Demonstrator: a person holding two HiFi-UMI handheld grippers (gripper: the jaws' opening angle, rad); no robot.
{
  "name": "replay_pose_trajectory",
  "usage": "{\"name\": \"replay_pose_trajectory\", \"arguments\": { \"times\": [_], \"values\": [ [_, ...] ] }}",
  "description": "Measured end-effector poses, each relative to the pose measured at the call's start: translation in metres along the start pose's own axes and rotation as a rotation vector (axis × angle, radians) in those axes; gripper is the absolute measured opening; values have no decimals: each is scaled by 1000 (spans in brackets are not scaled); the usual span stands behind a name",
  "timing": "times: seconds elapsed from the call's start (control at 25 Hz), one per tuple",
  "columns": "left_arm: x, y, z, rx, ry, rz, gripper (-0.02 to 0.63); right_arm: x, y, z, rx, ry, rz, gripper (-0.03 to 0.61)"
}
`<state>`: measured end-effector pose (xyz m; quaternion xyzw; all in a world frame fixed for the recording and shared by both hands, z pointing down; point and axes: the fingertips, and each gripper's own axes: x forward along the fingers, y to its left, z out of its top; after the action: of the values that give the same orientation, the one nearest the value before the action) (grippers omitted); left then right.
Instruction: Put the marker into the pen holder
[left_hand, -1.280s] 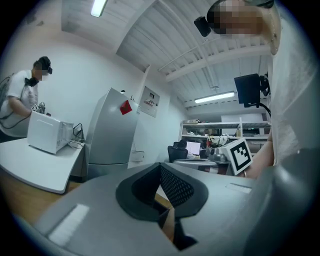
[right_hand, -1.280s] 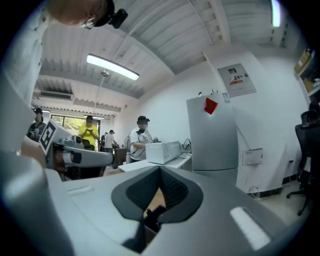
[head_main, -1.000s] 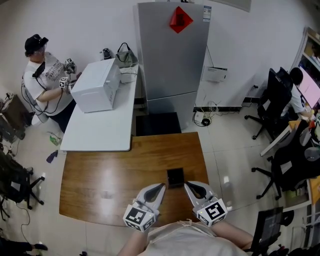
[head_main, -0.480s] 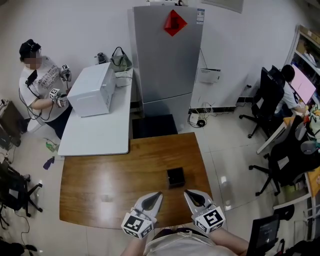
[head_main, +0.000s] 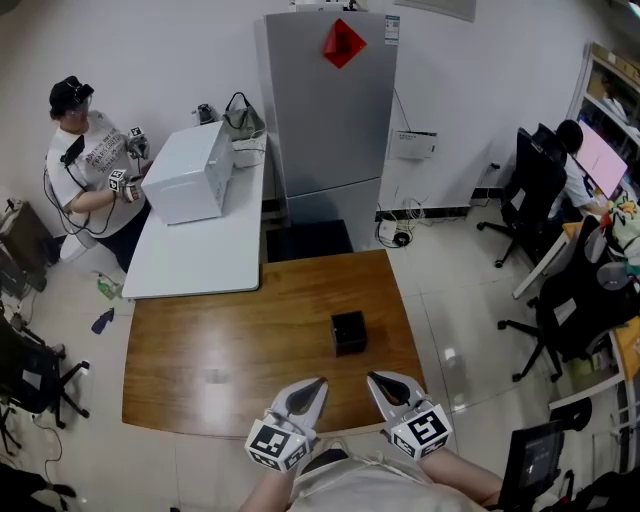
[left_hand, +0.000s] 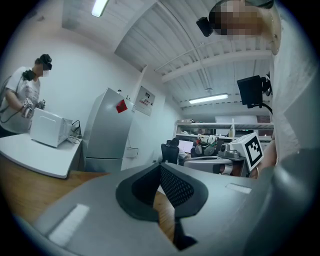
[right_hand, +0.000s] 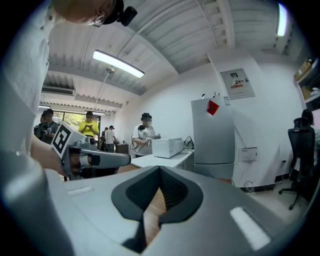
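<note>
The black square pen holder (head_main: 348, 332) stands on the brown wooden table (head_main: 220, 350), right of its middle. No marker shows in any view. My left gripper (head_main: 318, 383) and right gripper (head_main: 372, 378) hover side by side over the table's near edge, just short of the holder, their tips pointing towards it. In the left gripper view my left gripper (left_hand: 161, 165) has its jaws touching at the tip with nothing between them. My right gripper (right_hand: 159, 169) looks the same in the right gripper view, shut and empty.
A white table (head_main: 200, 260) with a white microwave (head_main: 190, 172) adjoins the far left of the wooden table; a person (head_main: 85, 160) with grippers stands beside it. A grey fridge (head_main: 330, 110) stands behind. Office chairs (head_main: 560, 310) and a seated person (head_main: 572, 150) are at the right.
Both grippers have drawn back from the pen holder towards the table's near edge, so the gap to it has grown. Their jaws have stayed shut.
</note>
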<state>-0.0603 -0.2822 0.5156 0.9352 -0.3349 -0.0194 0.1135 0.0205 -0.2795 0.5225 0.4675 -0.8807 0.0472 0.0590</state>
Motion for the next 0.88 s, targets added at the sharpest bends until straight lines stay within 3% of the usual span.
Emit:
{"name": "replay_pose_trajectory", "arguments": {
  "times": [0.32, 0.88],
  "values": [
    [-32, -63, -12, 6, -13, 51, 17, -73, 26, -19, 8, 18, 28, 2],
    [-101, -229, -59, -35, -36, 143, 17, -242, 69, -43, 22, 10, 91, 2]
  ]
}}
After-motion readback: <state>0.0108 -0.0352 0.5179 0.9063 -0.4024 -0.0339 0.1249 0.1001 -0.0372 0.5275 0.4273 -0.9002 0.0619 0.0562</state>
